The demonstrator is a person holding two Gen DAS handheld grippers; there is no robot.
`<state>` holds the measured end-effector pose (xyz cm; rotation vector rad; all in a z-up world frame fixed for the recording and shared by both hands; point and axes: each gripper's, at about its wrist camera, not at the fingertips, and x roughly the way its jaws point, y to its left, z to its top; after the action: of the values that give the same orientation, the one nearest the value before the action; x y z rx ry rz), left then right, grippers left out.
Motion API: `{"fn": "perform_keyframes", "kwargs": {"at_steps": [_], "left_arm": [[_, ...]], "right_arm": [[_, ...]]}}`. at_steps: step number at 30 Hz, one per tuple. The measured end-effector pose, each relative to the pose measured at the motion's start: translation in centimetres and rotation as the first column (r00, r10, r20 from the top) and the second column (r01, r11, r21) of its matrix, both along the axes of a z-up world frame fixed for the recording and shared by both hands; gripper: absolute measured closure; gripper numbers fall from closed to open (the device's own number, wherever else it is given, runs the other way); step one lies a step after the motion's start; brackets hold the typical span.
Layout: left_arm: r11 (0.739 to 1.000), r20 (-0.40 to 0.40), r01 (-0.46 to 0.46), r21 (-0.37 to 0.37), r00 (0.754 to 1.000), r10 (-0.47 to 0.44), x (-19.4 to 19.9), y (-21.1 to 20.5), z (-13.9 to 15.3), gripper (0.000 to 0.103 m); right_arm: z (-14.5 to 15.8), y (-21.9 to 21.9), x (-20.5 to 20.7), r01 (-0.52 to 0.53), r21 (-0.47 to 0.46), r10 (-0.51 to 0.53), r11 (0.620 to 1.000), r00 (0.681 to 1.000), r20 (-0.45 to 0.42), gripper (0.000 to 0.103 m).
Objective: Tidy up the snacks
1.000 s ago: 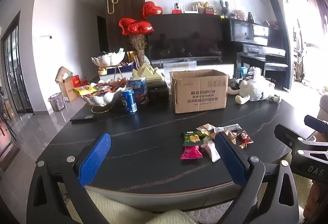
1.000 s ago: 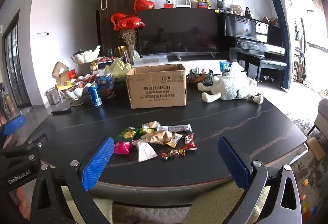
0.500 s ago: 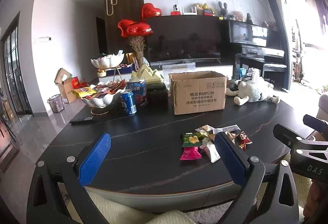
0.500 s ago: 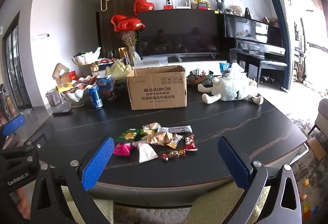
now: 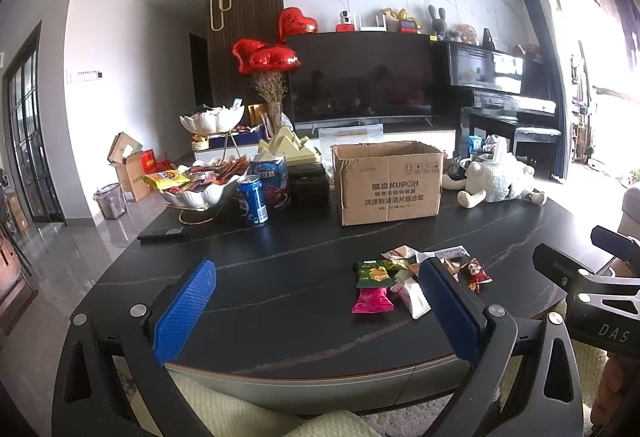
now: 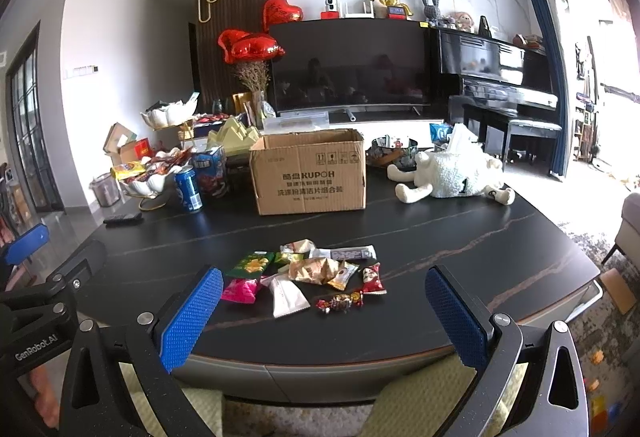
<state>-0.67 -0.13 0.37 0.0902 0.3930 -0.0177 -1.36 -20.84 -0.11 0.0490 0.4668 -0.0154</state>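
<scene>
Several small snack packets (image 6: 308, 273) lie in a loose pile near the front of the black table (image 6: 460, 233); among them are a green packet (image 6: 250, 264), a pink packet (image 6: 240, 289) and a white packet (image 6: 287, 297). The same pile of snack packets (image 5: 400, 277) shows in the left wrist view. Behind the pile stands an open cardboard box (image 6: 310, 173). My right gripper (image 6: 324, 313) is open, held just short of the pile, with nothing between its blue pads. My left gripper (image 5: 318, 311) is open too, left of the pile and empty.
A white bowl of snacks (image 6: 154, 177), a blue can (image 6: 188, 189), a remote (image 6: 122, 219) and a blue snack box (image 6: 210, 169) crowd the far left. A white plush toy (image 6: 452, 175) lies at the back right. A TV and piano stand beyond.
Both grippers have crept slightly forward toward the table; the snack pile and box have not moved, and both grippers stay open.
</scene>
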Motion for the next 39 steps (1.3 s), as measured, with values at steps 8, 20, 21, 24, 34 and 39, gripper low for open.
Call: {"fn": "perform_keyframes", "kwargs": {"at_steps": [8,20,21,24,34,39], "left_arm": [[1.000,-0.001,0.002,-0.001,1.000,-0.002,0.05,0.12,-0.01,0.000],[1.000,0.003,-0.001,-0.002,1.000,0.001,-0.05,0.08,-0.02,0.000],[1.000,0.003,-0.001,-0.002,1.000,0.001,-0.10,0.08,-0.03,0.000],[1.000,0.002,0.000,-0.002,1.000,0.000,-0.04,0.11,0.04,0.000],[1.000,-0.002,0.002,-0.004,1.000,-0.002,-0.11,-0.02,0.16,0.000],[1.000,-0.001,0.004,-0.006,1.000,-0.004,-0.18,-0.03,0.32,0.000]], "right_arm": [[-0.03,0.05,0.03,-0.001,0.000,0.001,1.000,1.000,0.000,0.001],[0.08,0.08,-0.09,-0.001,0.001,0.001,1.000,1.000,0.001,0.001],[0.08,0.10,-0.08,-0.001,0.001,0.001,1.000,1.000,0.001,0.001],[0.11,0.09,-0.14,0.000,0.001,0.000,1.000,1.000,0.002,0.001],[0.12,0.13,-0.18,0.000,0.003,0.000,1.000,1.000,0.003,0.001],[0.07,0.13,-0.16,0.000,0.004,0.000,1.000,1.000,0.004,0.001]]}}
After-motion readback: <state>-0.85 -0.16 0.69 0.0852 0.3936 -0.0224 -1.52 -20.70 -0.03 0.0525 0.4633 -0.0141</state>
